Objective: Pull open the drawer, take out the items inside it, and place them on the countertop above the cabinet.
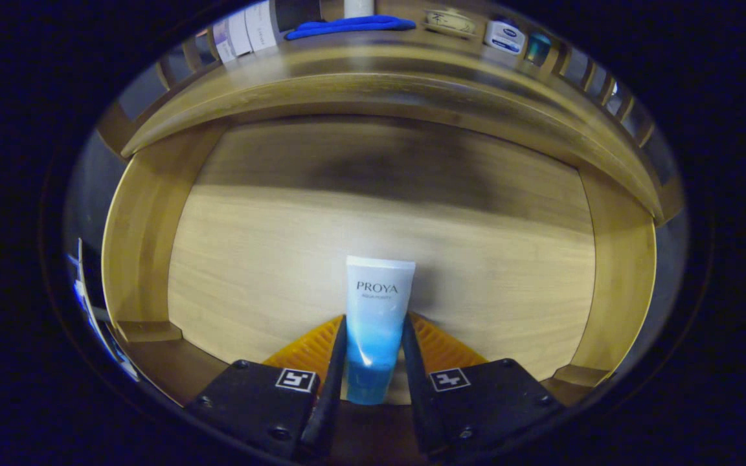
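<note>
I have the tube (376, 323) pinched between my two fingers, both pressed to its sides low on the body, near the cap end, so the flat crimped end points away from me. My claw (373, 359) is closed on it, above the floor of the open drawer (153, 226). Holding it low keeps the fingers clear of the drawer's walls (a guess at the reason). Beyond the drawer's far edge lies the countertop (373, 55), where a blue cloth (347, 26) and a small jar (504, 35) already rest.
</note>
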The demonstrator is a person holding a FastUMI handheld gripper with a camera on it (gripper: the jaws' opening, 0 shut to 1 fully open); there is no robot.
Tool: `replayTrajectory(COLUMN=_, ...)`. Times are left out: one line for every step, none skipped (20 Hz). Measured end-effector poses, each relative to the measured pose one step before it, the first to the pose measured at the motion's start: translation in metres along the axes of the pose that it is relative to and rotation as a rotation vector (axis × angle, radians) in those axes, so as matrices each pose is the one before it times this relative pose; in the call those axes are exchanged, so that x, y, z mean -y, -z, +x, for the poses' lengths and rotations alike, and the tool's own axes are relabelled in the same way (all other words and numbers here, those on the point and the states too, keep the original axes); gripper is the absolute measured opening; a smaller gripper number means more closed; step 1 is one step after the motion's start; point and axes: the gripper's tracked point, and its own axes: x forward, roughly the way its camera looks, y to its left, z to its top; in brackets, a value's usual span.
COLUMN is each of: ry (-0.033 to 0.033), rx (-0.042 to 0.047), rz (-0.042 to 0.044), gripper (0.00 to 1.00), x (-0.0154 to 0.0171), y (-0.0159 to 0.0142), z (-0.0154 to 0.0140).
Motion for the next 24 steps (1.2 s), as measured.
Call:
replayTrajectory(ry=0.00104, rx=0.00368, rz=0.00062, gripper=0.49, x=0.00149, y=-0.00004, z=-0.00097)
replayTrajectory(ry=0.00803, rx=0.01228, rz=0.00928, gripper=0.48, x=0.00104, y=-0.00143, z=-0.00248)
replayTrajectory(ry=0.00139, rx=0.02074, rz=0.00328, gripper=0.47, x=-0.00011, y=-0.00367, z=-0.00552)
replayTrajectory(ry=-0.01093, rx=0.01741, rz=0.00106, gripper=0.46, x=-0.00076, y=-0.00387, z=-0.00665)
replayTrajectory(ry=-0.01033, rx=0.01641, rz=0.00978, gripper=0.46, x=0.00026, y=-0.00288, z=-0.00900)
replayTrajectory(ry=-0.00431, rx=0.01456, rz=0.00361, gripper=0.46, x=-0.00017, y=-0.00408, z=-0.00692)
replayTrajectory(ry=-0.00260, rx=0.01410, rz=-0.00106, gripper=0.46, x=0.00029, y=-0.00345, z=-0.00620)
replayTrajectory(ry=-0.00198, rx=0.01165, rz=-0.00472, gripper=0.46, x=-0.00026, y=-0.00274, z=-0.00668)
replayTrajectory(ry=-0.00345, rx=0.01086, rz=-0.00289, gripper=0.46, x=-0.00061, y=-0.00275, z=-0.00672)
replayTrajectory(ry=-0.00399, rx=0.00841, rz=-0.00393, gripper=0.46, x=-0.00063, y=-0.00218, z=-0.00599)
replayTrajectory(ry=-0.00516, rx=0.00723, rz=-0.00076, gripper=0.46, x=-0.00061, y=-0.00196, z=-0.00517)
replayTrajectory(ry=-0.00736, rx=0.00439, rz=-0.00083, gripper=0.46, x=-0.00136, y=-0.00228, z=-0.00551)
replayTrajectory(ry=-0.00900, rx=0.00827, rz=-0.00062, gripper=0.46, x=-0.00105, y=-0.00263, z=-0.00676)
replayTrajectory(ry=-0.00277, rx=0.01068, rz=-0.00027, gripper=0.46, x=0.00038, y=-0.00386, z=-0.00565)
replayTrajectory(ry=-0.00381, rx=0.01105, rz=-0.00318, gripper=0.46, x=-0.00055, y=-0.00451, z=-0.00468)
replayTrajectory(ry=-0.00279, rx=0.00980, rz=0.00039, gripper=0.46, x=0.00017, y=-0.00487, z=-0.00639)
replayTrajectory(ry=-0.00325, rx=0.01124, rz=-0.00300, gripper=0.46, x=-0.00117, y=-0.00558, z=-0.00418)
replayTrajectory(ry=0.00328, rx=0.01208, rz=-0.00038, gripper=0.46, x=0.00087, y=-0.00626, z=-0.00536)
replayTrajectory(ry=0.00185, rx=0.01152, rz=-0.00498, gripper=0.46, x=-0.00044, y=-0.00572, z=-0.00436)
replayTrajectory(ry=0.00311, rx=0.01108, rz=-0.00177, gripper=0.46, x=0.00057, y=-0.00721, z=-0.00409)
replayTrajectory(ry=-0.00658, rx=0.00824, rz=0.00584, gripper=0.46, x=-0.00033, y=-0.00571, z=-0.00475)
replayTrajectory(ry=-0.00529, rx=0.00520, rz=0.01293, gripper=0.46, x=-0.00060, y=-0.00690, z=-0.00381)
replayTrajectory(ry=-0.00242, rx=0.00791, rz=0.00694, gripper=0.46, x=-0.00080, y=-0.00725, z=-0.00178)
replayTrajectory(ry=0.00341, rx=0.00995, rz=0.00268, gripper=0.46, x=0.00024, y=-0.00878, z=-0.00327)
